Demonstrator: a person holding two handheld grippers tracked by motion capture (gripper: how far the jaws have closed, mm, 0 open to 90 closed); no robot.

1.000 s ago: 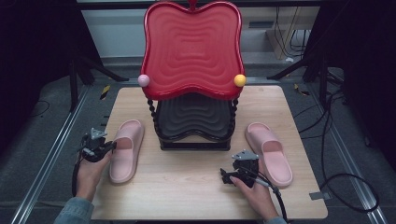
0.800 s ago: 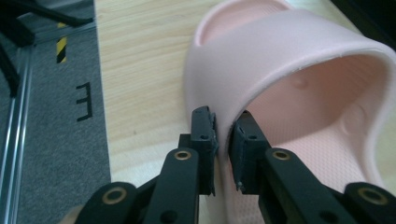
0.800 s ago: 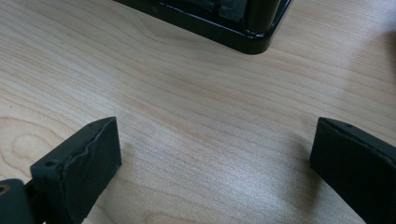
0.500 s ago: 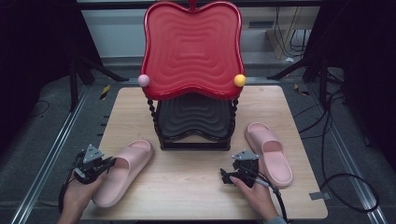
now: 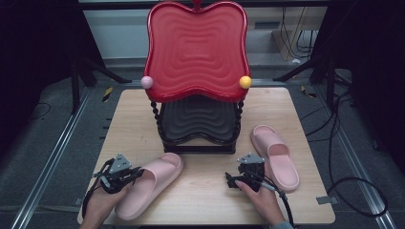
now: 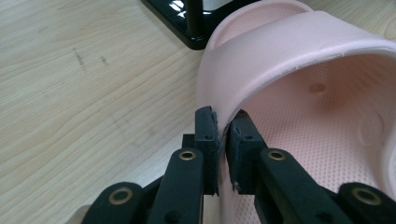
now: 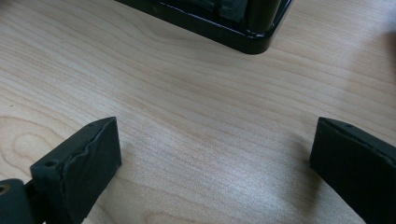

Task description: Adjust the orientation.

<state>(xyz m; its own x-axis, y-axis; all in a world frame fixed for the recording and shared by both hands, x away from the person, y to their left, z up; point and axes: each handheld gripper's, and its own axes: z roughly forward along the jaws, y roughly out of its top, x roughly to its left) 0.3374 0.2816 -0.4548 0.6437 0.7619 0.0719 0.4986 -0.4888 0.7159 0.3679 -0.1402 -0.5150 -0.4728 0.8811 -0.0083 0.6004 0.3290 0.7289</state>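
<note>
A pink slipper point(image 5: 148, 186) lies slanted at the table's front left, toe toward the rack. My left gripper point(image 5: 129, 174) is shut on the edge of its strap; the left gripper view has both jaws pinching the pink slipper point(image 6: 299, 84) wall at my left gripper point(image 6: 225, 135). A second pink slipper point(image 5: 276, 155) lies flat at the right. My right gripper point(image 5: 241, 177) sits just left of it, low over bare wood. In the right gripper view my right gripper point(image 7: 215, 158) is open with nothing between the jaws.
A two-tier rack stands at mid-table, with a red wavy top tray point(image 5: 196, 47) and a black lower tray point(image 5: 198, 121). Its black base corner point(image 7: 252, 42) lies ahead of the right gripper. The wooden table point(image 5: 205, 200) ends close behind both hands.
My left gripper has dragged the left slipper toward the front edge and swung it from lengthwise to diagonal, toe toward the rack. The right gripper has held its place.
</note>
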